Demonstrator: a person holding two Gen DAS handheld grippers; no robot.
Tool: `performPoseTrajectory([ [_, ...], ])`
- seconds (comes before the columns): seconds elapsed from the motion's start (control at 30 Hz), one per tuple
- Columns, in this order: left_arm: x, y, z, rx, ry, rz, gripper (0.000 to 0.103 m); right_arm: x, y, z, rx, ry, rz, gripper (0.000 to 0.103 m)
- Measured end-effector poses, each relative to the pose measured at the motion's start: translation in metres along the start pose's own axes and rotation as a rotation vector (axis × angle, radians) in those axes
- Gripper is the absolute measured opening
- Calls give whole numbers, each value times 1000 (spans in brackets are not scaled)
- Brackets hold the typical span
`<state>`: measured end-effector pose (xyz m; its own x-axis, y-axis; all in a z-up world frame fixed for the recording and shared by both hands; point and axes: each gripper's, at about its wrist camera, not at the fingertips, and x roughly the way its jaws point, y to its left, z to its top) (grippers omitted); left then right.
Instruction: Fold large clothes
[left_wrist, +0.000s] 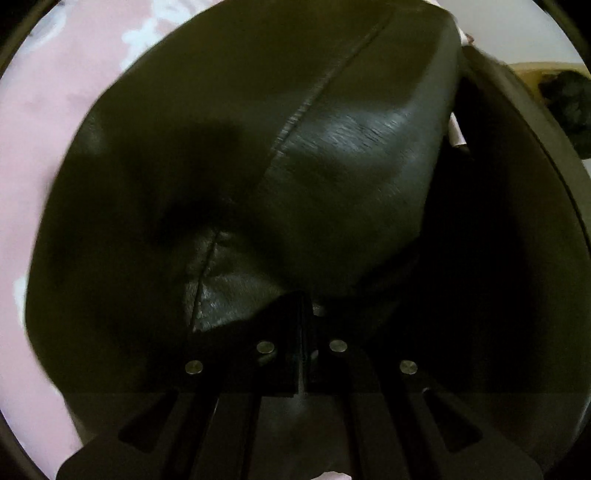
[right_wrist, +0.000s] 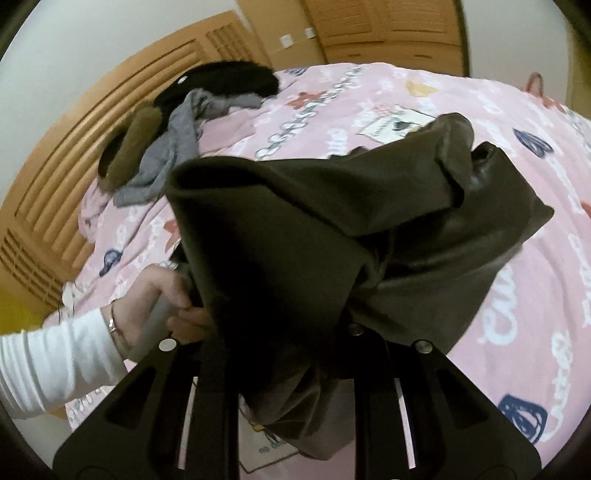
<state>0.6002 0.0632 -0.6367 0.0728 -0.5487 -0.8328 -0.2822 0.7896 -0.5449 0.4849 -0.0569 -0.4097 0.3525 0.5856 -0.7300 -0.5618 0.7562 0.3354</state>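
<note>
**Dark garment lifted between both grippers, fold barely begun**

The dark olive garment (right_wrist: 332, 229), a heavy, leather-like piece with a stitched seam, hangs bunched above the pink printed bed (right_wrist: 498, 314) and is not laid flat. No clean fold shows in it yet: its cloth drapes in loose humps, one end rolled open toward the far side of the bed. Judging from this, the work is at an early stage; spreading, aligning and folding are all left. A pile of other clothes (right_wrist: 192, 122), grey, black and brown, lies near the wooden headboard (right_wrist: 74, 158), apparently waiting its turn.

The left gripper (left_wrist: 304, 314) has its jaws closed on an edge of the garment, which billows up right in front of them and fills most of that view. The right gripper (right_wrist: 295, 332) has its jaws narrowly parted with cloth gathered between them, so it appears to be gripping the garment too. The person's left hand (right_wrist: 155, 306), in a white sleeve, sits just beside the hanging cloth.
</note>
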Motion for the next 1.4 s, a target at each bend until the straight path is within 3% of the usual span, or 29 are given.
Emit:
performPoseTrajectory([
  [0.13, 4, 1, 5, 65, 47, -31, 3, 23, 28, -4, -60, 41, 6, 18],
  [0.23, -15, -1, 2, 107, 38, -56, 2, 38, 47, -8, -114, 77, -19, 18],
  [0.3, -40, 13, 1, 94, 0, -75, 2, 46, 53, -6, -119, 104, -27, 18],
  [0.47, -81, 65, -8, 14, -39, -17, 2, 69, 80, -3, -197, 181, -102, 18],
  [0.6, -67, 91, -17, -21, 22, 21, 2, 81, 95, -5, -236, 214, -147, 18],
  [0.77, -39, 116, -34, -42, 21, -63, 2, 120, 115, -28, -383, 254, -240, 18],
  [0.93, -43, 121, -46, -54, -43, -126, 2, 151, 134, -59, -573, 234, -374, 18],
  [1.07, -102, 118, -48, -57, -216, -106, 1, 161, 135, -80, -655, 202, -414, 18],
  [1.17, -140, 89, -44, 10, -308, -154, 1, 165, 132, -88, -654, 173, -419, 21],
  [1.27, -149, 73, -30, 91, -294, -196, 2, 170, 134, -100, -700, 140, -459, 24],
  [1.3, -141, 66, -18, 109, -282, -182, 2, 172, 135, -103, -716, 128, -472, 25],
  [1.37, -110, 55, -6, 107, -249, -74, 2, 173, 135, -107, -730, 103, -486, 26],
  [1.4, -90, 59, 10, 99, -214, -77, 2, 174, 137, -108, -730, 94, -487, 27],
])
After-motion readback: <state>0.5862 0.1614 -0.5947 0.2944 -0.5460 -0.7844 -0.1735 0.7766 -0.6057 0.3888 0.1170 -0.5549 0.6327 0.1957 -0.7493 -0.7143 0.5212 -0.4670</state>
